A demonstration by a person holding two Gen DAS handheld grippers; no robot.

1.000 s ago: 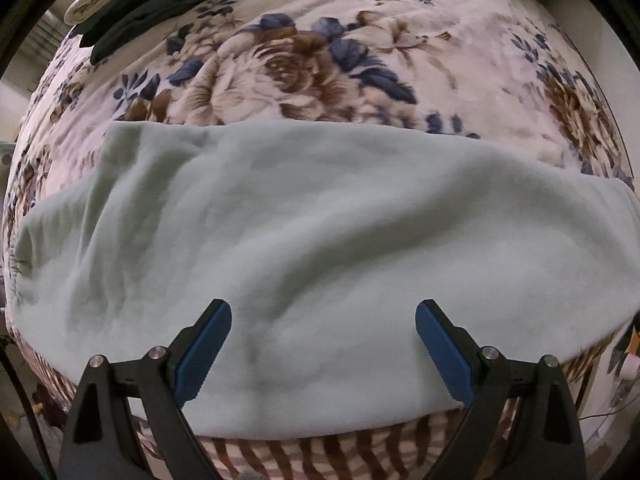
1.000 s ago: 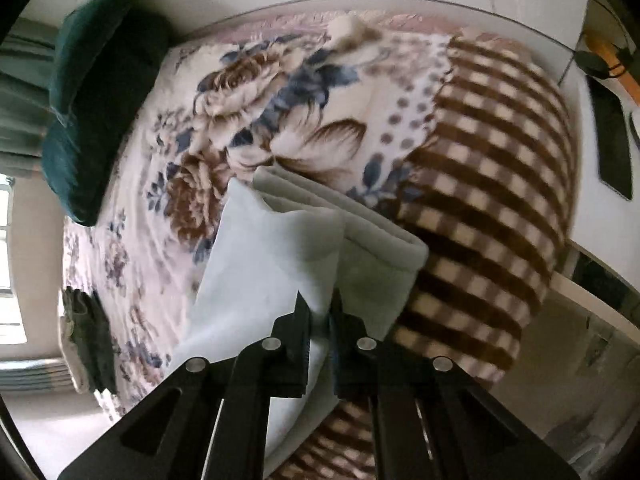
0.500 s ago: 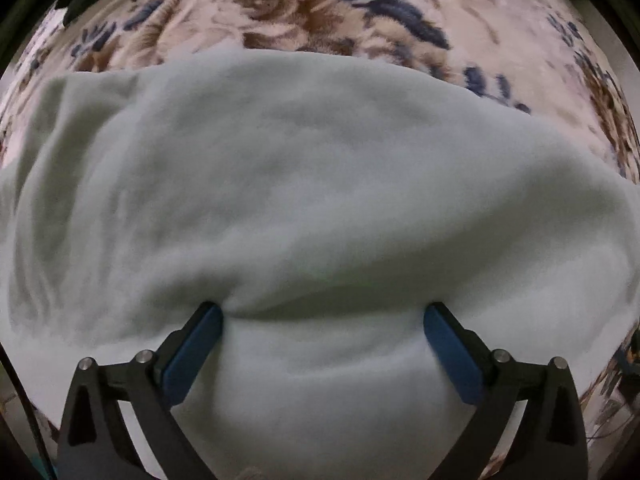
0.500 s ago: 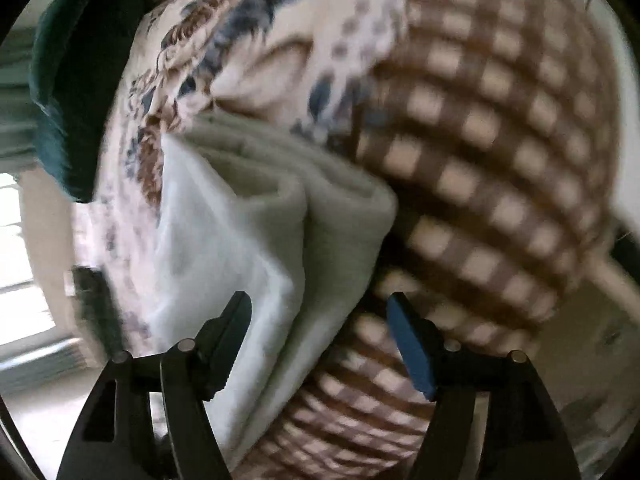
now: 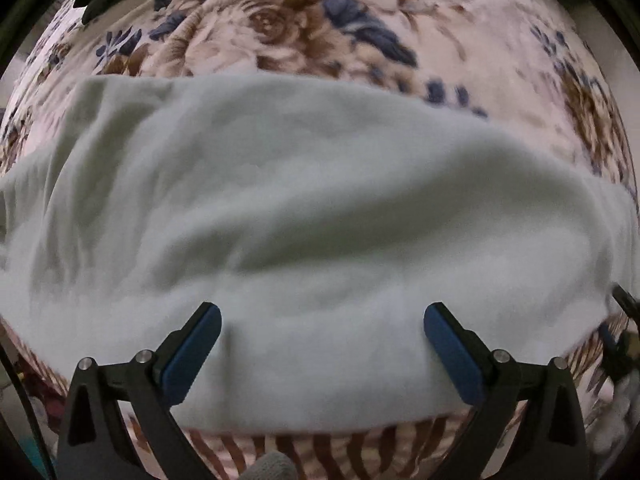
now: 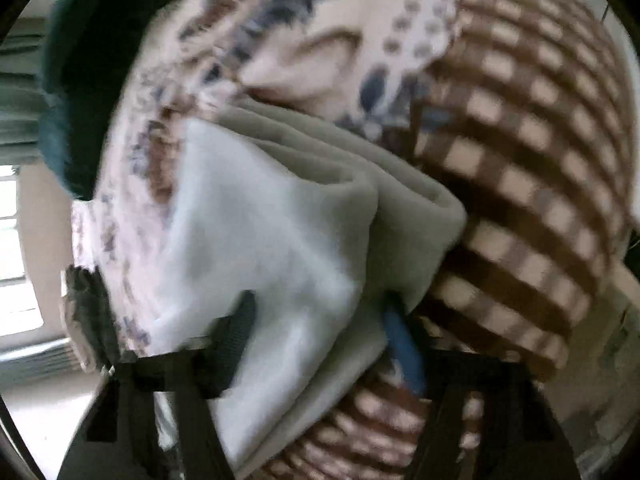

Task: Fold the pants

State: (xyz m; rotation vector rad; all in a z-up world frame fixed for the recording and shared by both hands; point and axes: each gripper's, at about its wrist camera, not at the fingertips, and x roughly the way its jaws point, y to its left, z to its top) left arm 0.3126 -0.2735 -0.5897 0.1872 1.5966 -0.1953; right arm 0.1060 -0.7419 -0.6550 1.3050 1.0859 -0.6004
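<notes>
The pale green pants (image 5: 304, 208) lay on the bed, spread over a floral blanket (image 5: 360, 28) and reaching back past both sets of fingers to the checked cover (image 6: 520, 168) at the bed's near edge. The left gripper (image 5: 320, 344) had its fingers wide apart, empty, with the near hem of the fabric filling the space between the blue pads (image 5: 192, 356); a soft raised ridge ran across the cloth just ahead of the fingertips. In the right wrist view, which was blurred, the right gripper (image 6: 320, 336) also stood with its fingers apart, straddling the end of the stacked layers; whether the pads touched the cloth could not be told. From that end the pants (image 6: 280, 216) showed as several thick layers, rounded at their folds. The fabric looked like fleece: light, soft and limp, with no stiffness to carry a fold by itself, and fuzzy enough to grip rather than slip. It would likely sag and drag wherever it was unsupported, so a sensible hold seemed to be at the near edge between the fingers, pinching all layers together at both ends so the stack travelled as one. A dark green pillow (image 6: 80, 92) lay far beyond the right fingers.
</notes>
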